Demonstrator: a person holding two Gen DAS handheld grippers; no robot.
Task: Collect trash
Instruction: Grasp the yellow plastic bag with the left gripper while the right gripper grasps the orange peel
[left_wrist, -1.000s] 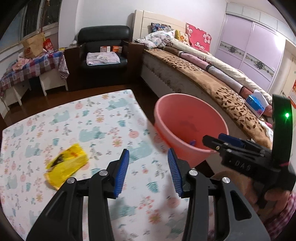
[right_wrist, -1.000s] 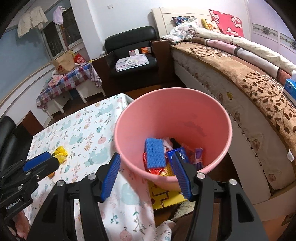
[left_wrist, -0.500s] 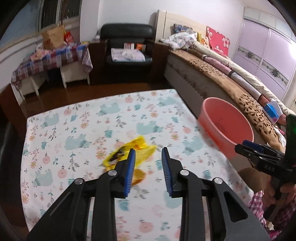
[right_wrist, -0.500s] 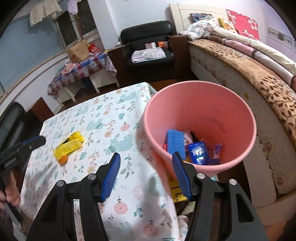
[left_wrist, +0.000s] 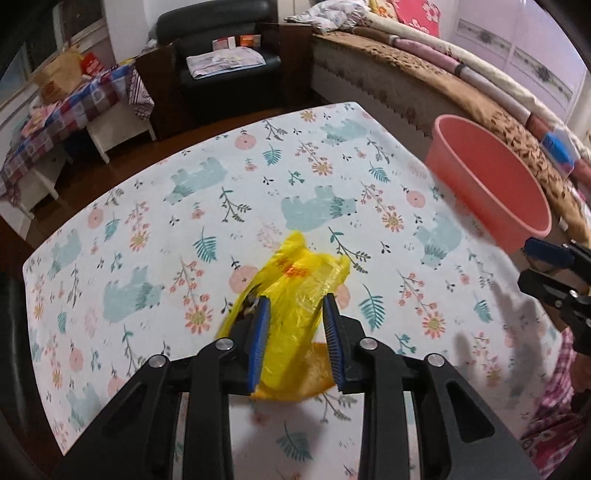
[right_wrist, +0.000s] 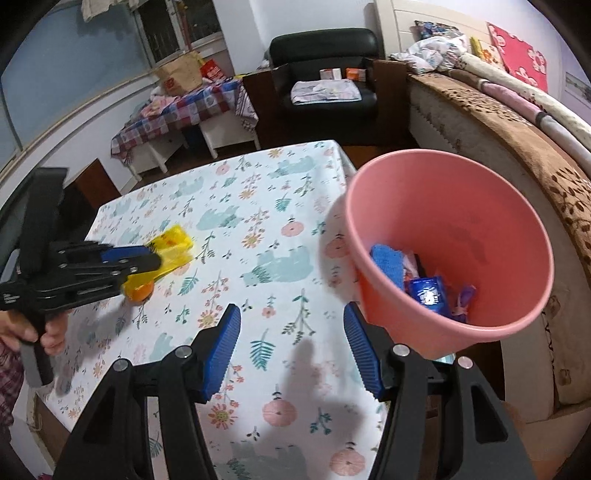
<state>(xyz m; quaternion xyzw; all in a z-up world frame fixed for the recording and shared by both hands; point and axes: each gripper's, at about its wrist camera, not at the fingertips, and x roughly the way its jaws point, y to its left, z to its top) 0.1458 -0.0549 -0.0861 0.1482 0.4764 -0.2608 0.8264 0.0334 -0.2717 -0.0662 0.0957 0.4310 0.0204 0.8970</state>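
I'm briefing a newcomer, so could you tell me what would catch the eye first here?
A bright yellow plastic bag lies on the floral tablecloth, between the left gripper's jaws, which have just been closing. At the table's edge beside the bed, a pink bucket already holds wrappers.

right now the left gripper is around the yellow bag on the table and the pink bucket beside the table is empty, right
Not quite: the pink bucket is not empty. The right wrist view shows trash in its bottom, including a blue sponge and a blue packet. The rest holds: the left gripper is around the yellow bag on the table.
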